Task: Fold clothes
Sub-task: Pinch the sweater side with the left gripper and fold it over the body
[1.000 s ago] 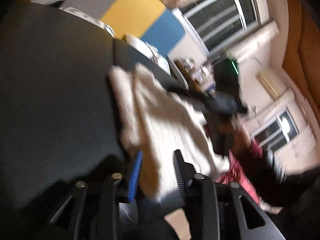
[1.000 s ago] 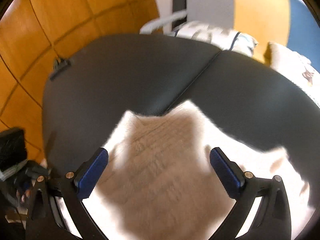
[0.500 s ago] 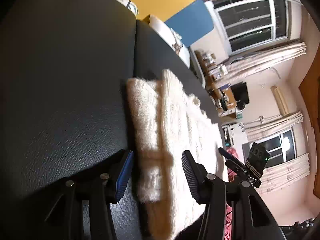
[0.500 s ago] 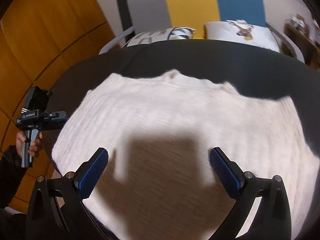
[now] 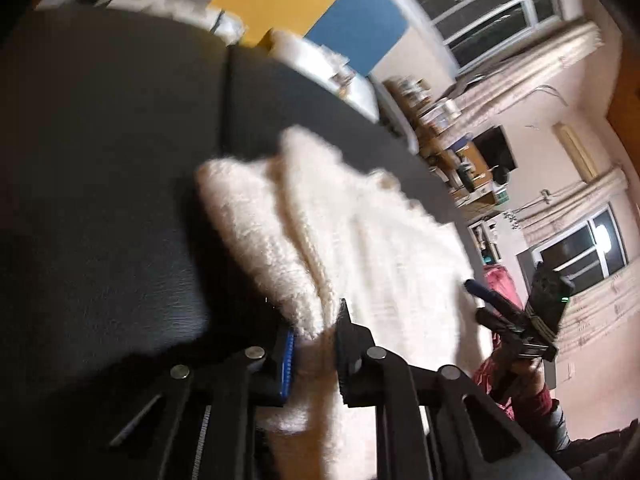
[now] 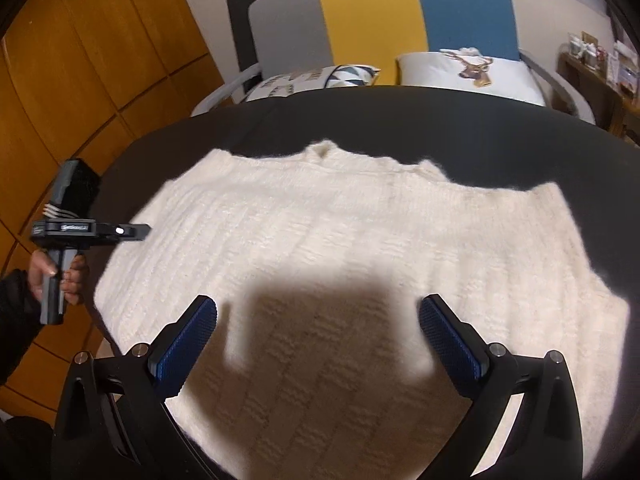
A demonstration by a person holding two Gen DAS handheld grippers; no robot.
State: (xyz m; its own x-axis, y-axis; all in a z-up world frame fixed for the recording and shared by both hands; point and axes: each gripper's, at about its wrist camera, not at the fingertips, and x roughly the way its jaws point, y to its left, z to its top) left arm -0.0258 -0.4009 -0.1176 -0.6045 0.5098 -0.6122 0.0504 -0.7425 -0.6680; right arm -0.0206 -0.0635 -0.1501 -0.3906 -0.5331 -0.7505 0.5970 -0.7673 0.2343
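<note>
A cream knitted sweater (image 6: 340, 240) lies spread on a black padded surface (image 6: 400, 116). In the left wrist view its folded left edge (image 5: 260, 240) runs toward my left gripper (image 5: 314, 320), whose jaws are closing with that thick edge pinched between the pads. From the right wrist view the same left gripper (image 6: 132, 230) is at the sweater's left side, held by a hand. My right gripper (image 6: 318, 308) hovers wide open over the sweater's near part, casting a shadow, with nothing between its fingers. It also shows in the left wrist view, the right gripper (image 5: 492, 304) at the far side.
Two printed pillows (image 6: 468, 68) (image 6: 316, 80) lean on a grey, yellow and blue headboard (image 6: 372, 20) behind the surface. Wooden wardrobe doors (image 6: 80, 60) stand to the left. A cluttered shelf (image 5: 440, 120) and curtained windows are on the right.
My left gripper's jaws narrowed from wide apart onto the sweater's folded edge. The right gripper swung from the sweater's corner to face its whole width, then steadied, still open.
</note>
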